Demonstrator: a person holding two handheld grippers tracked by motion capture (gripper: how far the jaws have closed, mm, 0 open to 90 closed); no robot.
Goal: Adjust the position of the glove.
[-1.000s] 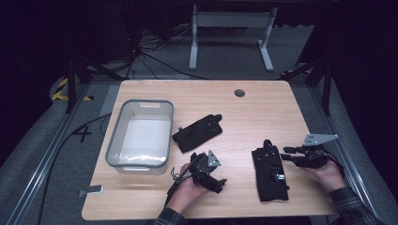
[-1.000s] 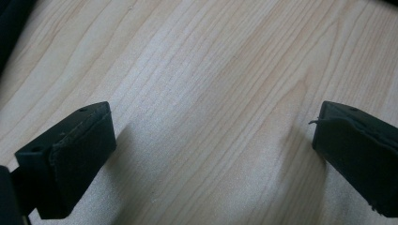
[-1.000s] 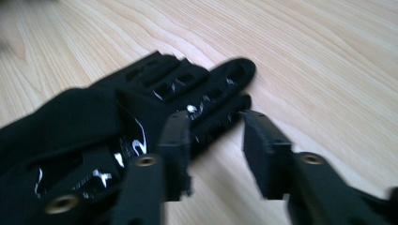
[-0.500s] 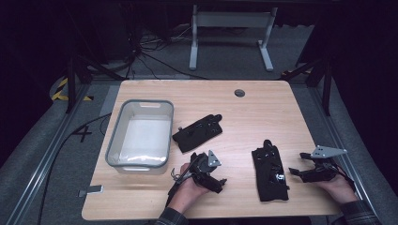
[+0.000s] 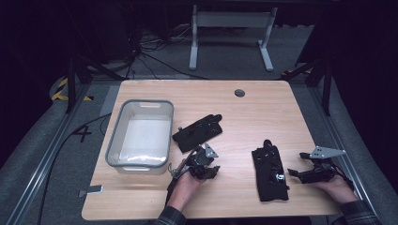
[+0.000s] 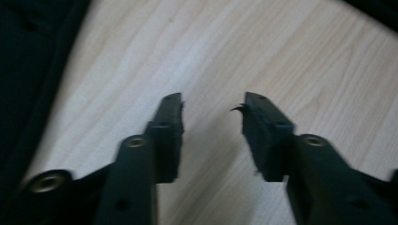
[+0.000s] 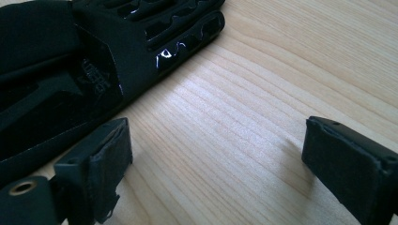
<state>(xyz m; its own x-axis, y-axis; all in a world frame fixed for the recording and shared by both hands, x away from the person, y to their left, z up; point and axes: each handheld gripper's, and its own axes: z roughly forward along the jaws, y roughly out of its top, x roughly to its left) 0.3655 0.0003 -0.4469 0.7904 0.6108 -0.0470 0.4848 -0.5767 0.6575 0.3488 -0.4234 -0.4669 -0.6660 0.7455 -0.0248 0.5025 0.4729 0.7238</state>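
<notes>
right gripper (image 5: 296, 172) jaws wide, empty | near glove (image 5: 270, 172) just left of it, long axis running away | left gripper (image 5: 210, 169) jaws parted, empty, farther off

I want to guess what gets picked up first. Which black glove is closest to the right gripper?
The near glove, lying by the right gripper. The other glove lies farther back, next to the bin.
</notes>
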